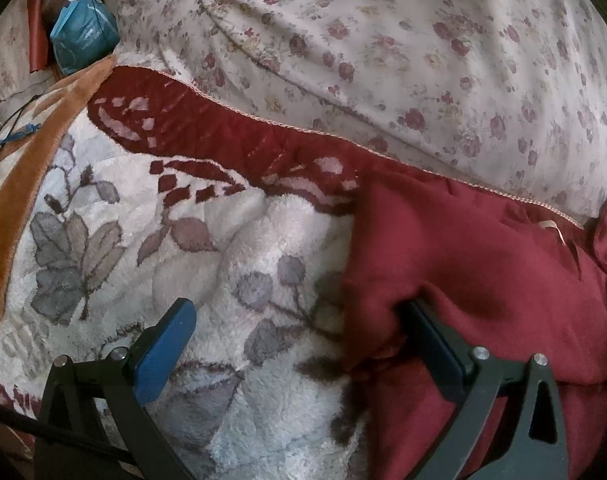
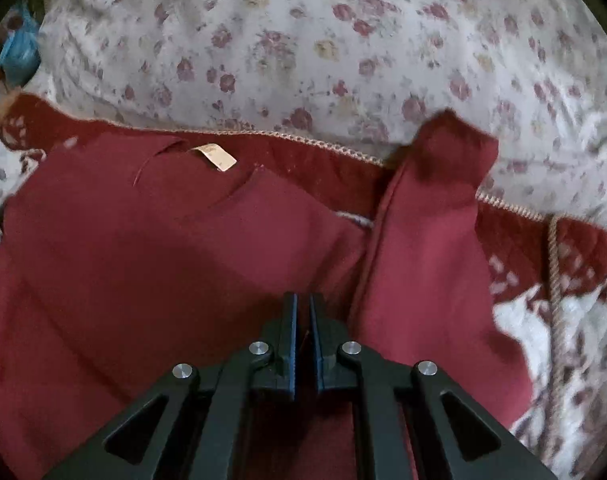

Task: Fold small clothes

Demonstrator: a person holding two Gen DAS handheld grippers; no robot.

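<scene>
A dark red garment lies on a fleece blanket. In the left wrist view my left gripper is open and wide; its right finger sits under the garment's left edge, its left finger rests over the blanket. In the right wrist view the garment fills the middle, with a tan neck label at the far edge and a sleeve folded up on the right. My right gripper is shut, with a thin strip of red fabric between its pads.
A floral duvet lies bunched behind the blanket and also shows in the right wrist view. A blue packet and cords lie at the far left. A braided trim runs along the blanket on the right.
</scene>
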